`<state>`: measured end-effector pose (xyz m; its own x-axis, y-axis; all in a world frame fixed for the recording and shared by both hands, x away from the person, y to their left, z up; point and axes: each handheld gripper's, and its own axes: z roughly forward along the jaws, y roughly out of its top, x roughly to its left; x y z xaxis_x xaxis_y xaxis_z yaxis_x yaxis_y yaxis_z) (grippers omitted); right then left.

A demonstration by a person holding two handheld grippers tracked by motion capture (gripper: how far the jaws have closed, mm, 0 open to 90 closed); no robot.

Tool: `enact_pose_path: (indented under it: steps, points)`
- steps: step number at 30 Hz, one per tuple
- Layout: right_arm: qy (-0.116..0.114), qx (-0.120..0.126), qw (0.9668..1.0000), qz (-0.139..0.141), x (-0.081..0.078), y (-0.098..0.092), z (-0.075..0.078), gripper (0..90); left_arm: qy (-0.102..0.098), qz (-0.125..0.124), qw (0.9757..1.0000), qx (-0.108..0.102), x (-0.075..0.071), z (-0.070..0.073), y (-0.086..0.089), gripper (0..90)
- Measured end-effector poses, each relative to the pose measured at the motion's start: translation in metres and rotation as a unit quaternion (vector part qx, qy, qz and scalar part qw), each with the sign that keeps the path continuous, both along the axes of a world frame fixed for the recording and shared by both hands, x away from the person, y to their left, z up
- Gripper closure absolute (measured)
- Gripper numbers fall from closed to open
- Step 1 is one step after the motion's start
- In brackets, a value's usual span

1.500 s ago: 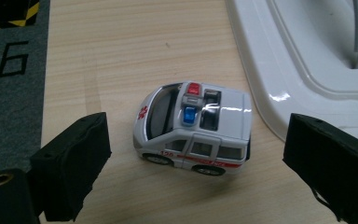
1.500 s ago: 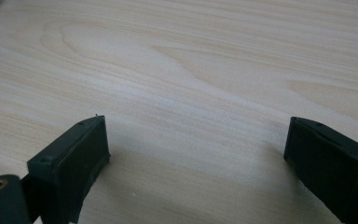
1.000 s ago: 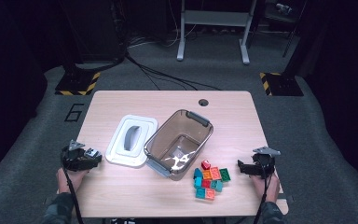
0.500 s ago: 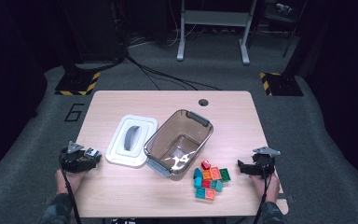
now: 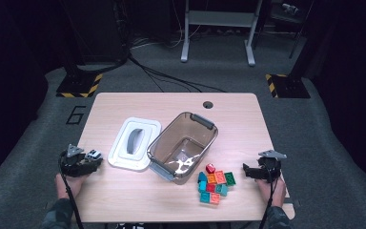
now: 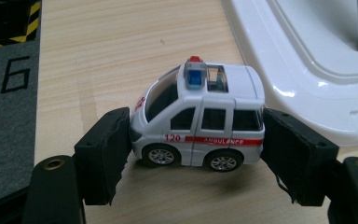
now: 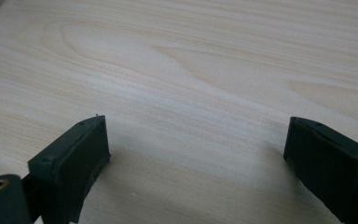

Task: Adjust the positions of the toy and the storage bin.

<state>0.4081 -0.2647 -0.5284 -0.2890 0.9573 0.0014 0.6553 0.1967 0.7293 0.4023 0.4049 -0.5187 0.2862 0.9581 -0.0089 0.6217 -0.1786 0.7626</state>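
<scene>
My left gripper (image 6: 196, 140) sits low at the left edge of the surface (image 5: 171, 102), near its front corner, and its jaws have just been closing on the toy ambulance (image 6: 199, 120): one pad presses the nose, the other the rear, so I hold the little white van lengthwise with its wheels down on the wood. In the high view the same gripper (image 5: 93, 160) shows with the toy ambulance (image 5: 94, 154) as a small white shape at its tip, just beside the front left corner of the white lid (image 5: 134, 144). That lid lies flat and, in the left gripper view, its rim (image 6: 279, 60) rises right behind the van, close to it; I cannot tell whether the two touch. The clear brown bin (image 5: 183, 146) stands open in the middle of the surface, touching the lid's right side. In front of the bin, towards the front right corner, lies a cluster of coloured blocks (image 5: 214, 183). My right gripper (image 5: 246, 171) rests at the right edge, near those blocks but apart from them, and its jaws (image 7: 196, 154) stand wide with bare wood between them.
</scene>
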Motion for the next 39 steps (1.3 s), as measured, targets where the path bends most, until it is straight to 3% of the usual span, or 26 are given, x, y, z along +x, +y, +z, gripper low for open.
enact_pose_path:
  steps: [2,3,5,6,7,12,16,18,21,22,23,25,27,35,39]
  points:
    - [0.0,0.0,1.0,0.0,0.0,0.0,0.0,6.0,-0.008,0.001,1.0,-0.003,-0.002,0.002,0.0,27.1]
    - [0.001,0.001,1.0,-0.001,0.0,0.0,0.0,6.1,-0.033,0.005,0.9994,-0.008,-0.005,0.008,0.001,31.5]
    - [0.0,0.0,1.0,0.0,0.0,0.0,0.0,6.1,-0.033,0.008,0.9994,-0.007,-0.006,0.013,0.003,36.0]
    - [0.001,0.001,1.0,-0.001,0.0,0.0,0.0,6.1,-0.031,0.006,0.9994,-0.012,-0.006,0.015,0.005,54.5]
    - [0.0,0.0,1.0,0.0,0.0,0.0,0.0,6.1,-0.018,0.004,0.9998,-0.008,-0.005,0.014,0.007,55.7]
    - [0.0,0.0,1.0,0.0,0.0,0.0,0.0,6.2,-0.011,0.01,0.9998,-0.01,-0.005,0.002,0.007,44.4]
    - [0.0,-0.001,1.0,0.0,0.0,0.0,0.0,6.2,-0.027,0.009,0.9994,-0.019,0.001,0.005,0.008,32.8]
    - [0.0,-0.001,1.0,0.001,0.0,0.0,0.0,6.2,-0.022,0.008,0.9995,-0.021,0.006,0.007,0.008,28.9]
    - [0.001,0.0,1.0,0.0,0.0,0.0,0.0,6.3,-0.026,0.009,0.9995,-0.014,0.025,0.011,0.002,26.3]
    - [0.001,0.001,1.0,-0.001,0.0,0.0,0.0,6.3,-0.026,0.009,0.9995,-0.014,0.025,0.011,0.002,25.3]
    - [0.001,0.001,1.0,-0.001,0.0,0.0,0.0,6.3,-0.015,0.0,0.9998,-0.015,0.03,0.013,0.0,25.3]
    - [0.001,0.0,1.0,-0.001,0.0,0.0,0.0,6.3,-0.019,0.003,0.9998,-0.007,0.037,0.015,-0.004,21.2]
    - [0.001,0.0,1.0,-0.001,0.0,0.0,0.0,6.4,-0.012,0.005,0.9998,-0.015,0.049,0.017,-0.007,15.5]
    - [0.0,0.0,1.0,-0.001,0.0,0.0,0.0,6.5,-0.008,-0.004,0.9998,-0.02,0.075,0.015,-0.017,9.9]
    - [-0.001,-0.001,1.0,0.0,0.0,0.0,0.0,6.6,-0.008,-0.014,0.9997,-0.019,0.085,0.014,-0.018,11.3]
